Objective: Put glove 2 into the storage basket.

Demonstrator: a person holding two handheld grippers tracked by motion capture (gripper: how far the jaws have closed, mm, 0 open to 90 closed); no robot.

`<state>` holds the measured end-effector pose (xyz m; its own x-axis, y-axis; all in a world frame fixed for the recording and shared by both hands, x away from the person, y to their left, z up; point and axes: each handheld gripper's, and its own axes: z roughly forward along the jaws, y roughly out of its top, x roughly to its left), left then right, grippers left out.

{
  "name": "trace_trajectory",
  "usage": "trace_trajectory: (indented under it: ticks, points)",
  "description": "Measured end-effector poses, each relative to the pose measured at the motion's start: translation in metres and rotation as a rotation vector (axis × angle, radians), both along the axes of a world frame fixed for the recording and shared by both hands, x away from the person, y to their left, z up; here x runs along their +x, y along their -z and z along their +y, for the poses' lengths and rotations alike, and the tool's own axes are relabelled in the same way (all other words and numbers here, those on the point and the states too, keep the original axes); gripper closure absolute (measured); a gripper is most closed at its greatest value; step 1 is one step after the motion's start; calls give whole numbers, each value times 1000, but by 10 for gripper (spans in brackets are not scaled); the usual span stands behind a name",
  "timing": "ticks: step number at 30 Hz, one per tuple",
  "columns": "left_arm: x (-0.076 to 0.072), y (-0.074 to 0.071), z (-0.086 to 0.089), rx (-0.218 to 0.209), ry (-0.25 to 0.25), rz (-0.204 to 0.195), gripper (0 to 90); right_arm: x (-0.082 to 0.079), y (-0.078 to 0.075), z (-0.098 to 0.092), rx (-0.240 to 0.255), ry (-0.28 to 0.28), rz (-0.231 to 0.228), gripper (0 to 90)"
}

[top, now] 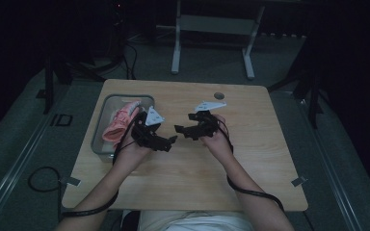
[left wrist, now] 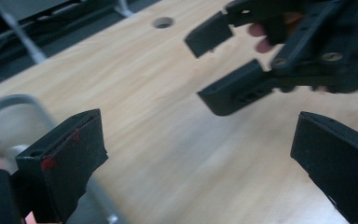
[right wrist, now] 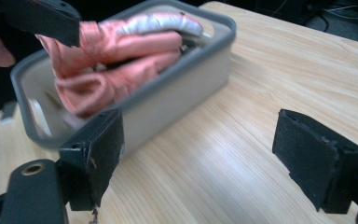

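A grey bin (top: 98,129) stands on the left of the wooden table (top: 250,163) and holds a pair of pink shoes with white soles (top: 120,122). My left gripper (top: 170,143) is just right of the bin, jaws open and empty. My right gripper (top: 183,124) faces it tip to tip at the table's middle, also open and empty. In the left gripper view my own jaws (left wrist: 200,163) frame bare wood, with the right gripper (left wrist: 223,70) ahead. In the right gripper view my jaws (right wrist: 205,158) point at the bin (right wrist: 182,98) and the pink shoes (right wrist: 121,51).
A round cable hole (top: 218,95) sits near the table's far edge. Beyond the table stands a white frame (top: 212,29) on the grey floor. Cables (top: 250,191) trail from both grippers along the person's forearms. Bare wood lies to the right and front.
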<state>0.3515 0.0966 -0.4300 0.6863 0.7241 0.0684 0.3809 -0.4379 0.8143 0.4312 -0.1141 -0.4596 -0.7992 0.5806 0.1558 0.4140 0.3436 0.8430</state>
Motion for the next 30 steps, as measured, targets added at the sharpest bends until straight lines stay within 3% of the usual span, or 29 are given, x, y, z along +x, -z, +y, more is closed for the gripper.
trace_trajectory:
  ticks: [4,11,17,30]
  points:
    - [-9,7,-14,9,56,-8,26,-4,11,-16,-20,11,-2,162]
    - [-16,24,-29,-59,150,27,27,-14,30,-38,-31,12,14,156]
    - [-24,44,-44,-39,217,52,27,-25,41,-52,-34,-19,10,150]
    - [-33,77,-61,-68,333,96,26,-43,62,-80,-64,-16,6,141]
